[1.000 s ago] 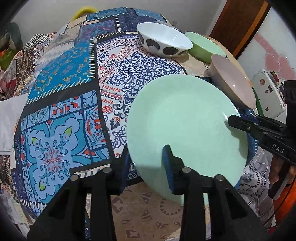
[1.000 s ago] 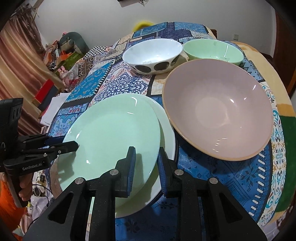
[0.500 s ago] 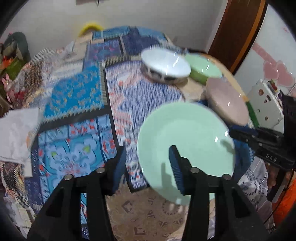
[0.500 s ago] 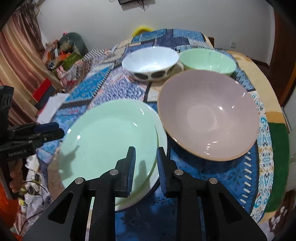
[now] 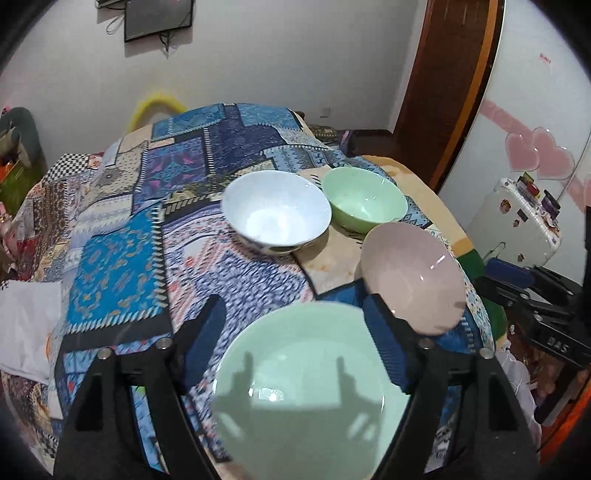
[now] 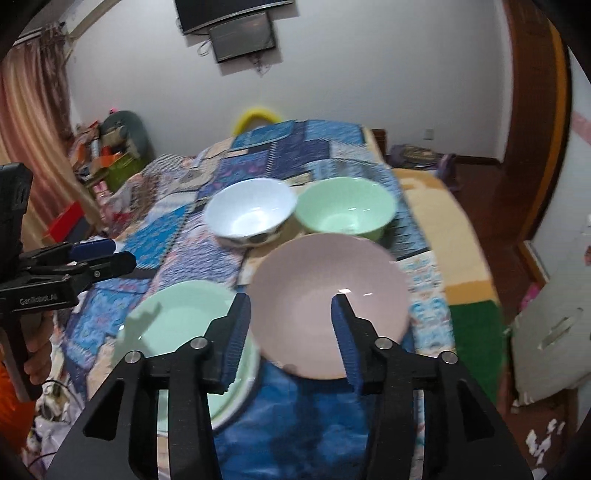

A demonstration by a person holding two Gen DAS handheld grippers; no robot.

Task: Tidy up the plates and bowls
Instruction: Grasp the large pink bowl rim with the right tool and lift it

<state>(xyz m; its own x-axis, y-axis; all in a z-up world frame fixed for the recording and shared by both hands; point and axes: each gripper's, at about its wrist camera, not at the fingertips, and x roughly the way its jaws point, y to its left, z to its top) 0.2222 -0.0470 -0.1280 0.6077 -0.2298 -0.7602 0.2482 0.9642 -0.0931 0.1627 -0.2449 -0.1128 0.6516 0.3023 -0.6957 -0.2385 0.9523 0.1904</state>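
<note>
Since a second ago both grippers have let go of the green plate [image 5: 299, 391] and drawn up and back from it; the left gripper [image 5: 295, 332] then had its pads at the plate's near rim, the right gripper [image 6: 291, 321] was pinched on the rim at its side, and the jaws of both have just been opening; now nothing is between either pair. The left gripper stands wide and released above the green plate, its shadow falling on the glaze; the right gripper stands partly open and empty, above the gap between the plate and the pink bowl [image 6: 328, 306].

The green plate lies on a white plate [image 6: 236, 402], of which only an edge shows, at the near edge of the table, on the patterned cloth [image 5: 122, 266]; just beside it, to the right, rests the pink bowl, upright and empty; whether the two touch I cannot tell. Farther back the white bowl [image 5: 277, 218], dark spots on its outer wall, and the green bowl [image 5: 365, 199] stand side by side, close enough that their rims seem to meet. Beyond the table are a yellow hoop [image 6: 256, 116], a white wall and a dark screen [image 6: 242, 35] hung on it.
</note>
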